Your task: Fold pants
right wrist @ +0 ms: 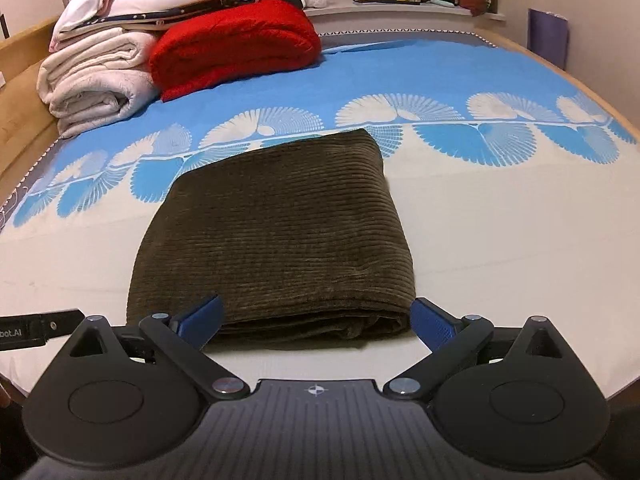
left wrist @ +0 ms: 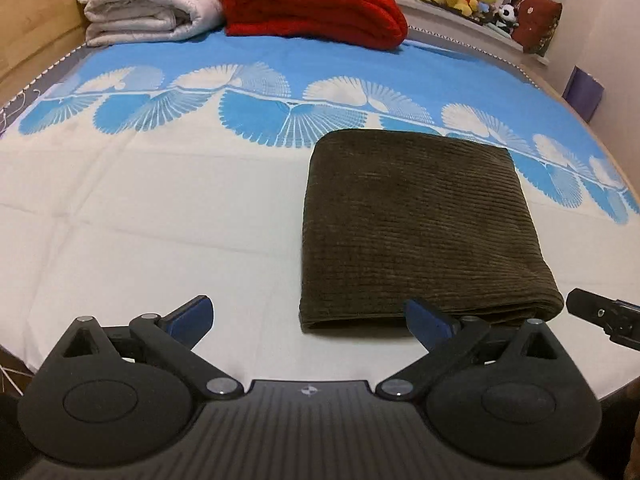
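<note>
Dark olive corduroy pants [right wrist: 276,240] sit as a folded rectangle on the blue-and-white bedsheet [left wrist: 140,208], near edge. Left gripper [left wrist: 308,318] and right gripper [right wrist: 316,320] both spread wide, holding nothing. Risk imo: my right gripper's blue fingertips [right wrist: 430,322] straddle the near fold; any snag while backing off drags layers open.

Dark olive corduroy pants [left wrist: 420,224] [right wrist: 276,232] lie folded into a neat, thick rectangle, flat on the bed sheet's [left wrist: 140,220] white part, stacked edges facing near.
</note>
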Available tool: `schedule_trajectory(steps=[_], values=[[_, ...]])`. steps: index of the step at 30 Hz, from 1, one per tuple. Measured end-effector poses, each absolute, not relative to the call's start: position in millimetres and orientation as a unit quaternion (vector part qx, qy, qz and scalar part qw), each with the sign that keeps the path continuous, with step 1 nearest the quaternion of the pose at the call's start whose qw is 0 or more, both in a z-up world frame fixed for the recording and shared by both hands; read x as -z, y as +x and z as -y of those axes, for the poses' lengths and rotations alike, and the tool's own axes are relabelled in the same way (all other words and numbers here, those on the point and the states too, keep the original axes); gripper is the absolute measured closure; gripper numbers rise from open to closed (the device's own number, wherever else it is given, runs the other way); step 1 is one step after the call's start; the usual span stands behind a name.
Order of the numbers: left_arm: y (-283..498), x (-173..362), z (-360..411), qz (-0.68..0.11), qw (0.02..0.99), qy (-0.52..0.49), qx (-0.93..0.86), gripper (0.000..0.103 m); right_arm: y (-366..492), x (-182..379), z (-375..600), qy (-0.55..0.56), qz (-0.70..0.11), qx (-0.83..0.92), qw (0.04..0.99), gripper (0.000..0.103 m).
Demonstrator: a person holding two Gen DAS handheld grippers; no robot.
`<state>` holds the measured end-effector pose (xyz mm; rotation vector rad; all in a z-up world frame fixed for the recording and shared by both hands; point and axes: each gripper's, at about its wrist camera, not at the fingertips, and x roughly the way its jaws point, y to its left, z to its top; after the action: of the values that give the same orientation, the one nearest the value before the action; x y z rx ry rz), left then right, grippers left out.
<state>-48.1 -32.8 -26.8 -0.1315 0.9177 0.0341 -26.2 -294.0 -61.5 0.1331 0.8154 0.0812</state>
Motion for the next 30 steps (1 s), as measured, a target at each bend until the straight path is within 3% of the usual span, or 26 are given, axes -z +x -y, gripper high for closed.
schedule_trajectory(steps=[30], values=[[-25, 61, 61, -0.474, 0.880, -0.036, 0.007, 0.000, -12, 77, 286, 0.042, -0.423, -0.068, 0.903, 0.004]])
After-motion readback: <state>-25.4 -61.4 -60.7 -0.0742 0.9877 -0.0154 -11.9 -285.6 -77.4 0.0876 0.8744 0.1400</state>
